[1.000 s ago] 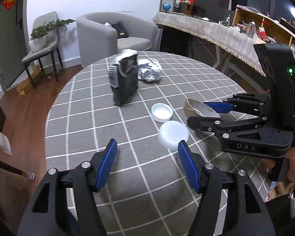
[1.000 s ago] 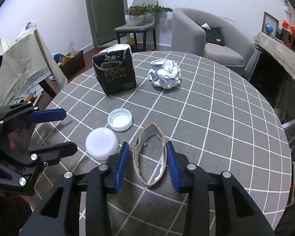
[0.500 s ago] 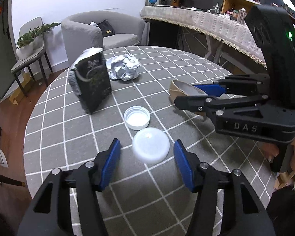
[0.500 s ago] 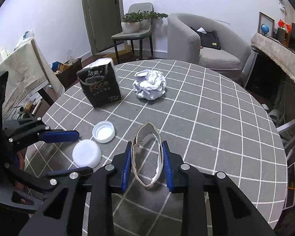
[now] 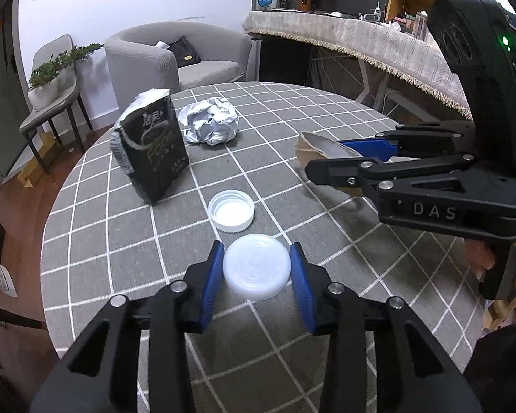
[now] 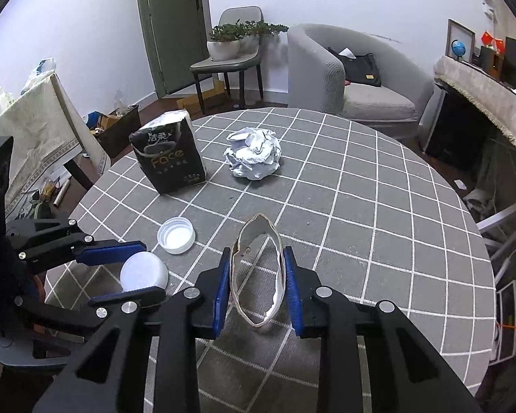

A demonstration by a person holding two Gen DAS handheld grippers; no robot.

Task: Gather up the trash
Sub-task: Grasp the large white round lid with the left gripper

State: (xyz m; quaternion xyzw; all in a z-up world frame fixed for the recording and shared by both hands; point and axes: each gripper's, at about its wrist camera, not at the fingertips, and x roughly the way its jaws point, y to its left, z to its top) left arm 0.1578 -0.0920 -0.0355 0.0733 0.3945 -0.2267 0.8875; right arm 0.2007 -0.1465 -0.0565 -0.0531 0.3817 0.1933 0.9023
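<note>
Left tongs clamped on the white round lid, low over the checked bench. Right tongs pinching a squashed cardboard ring, lifted off the cloth. Open white cap sits just beyond the lid; black tissue pack and crumpled paper ball farther back.

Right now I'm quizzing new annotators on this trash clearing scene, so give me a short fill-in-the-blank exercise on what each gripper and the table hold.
1. The left gripper closes around a round white ____.
2. The right gripper squeezes a torn cardboard ____.
3. The open white cap lies between the gripped lid and the black ____ pack.
4. Beside that pack lies a ____ ball of paper.

Missing words: lid; ring; tissue; crumpled
</note>
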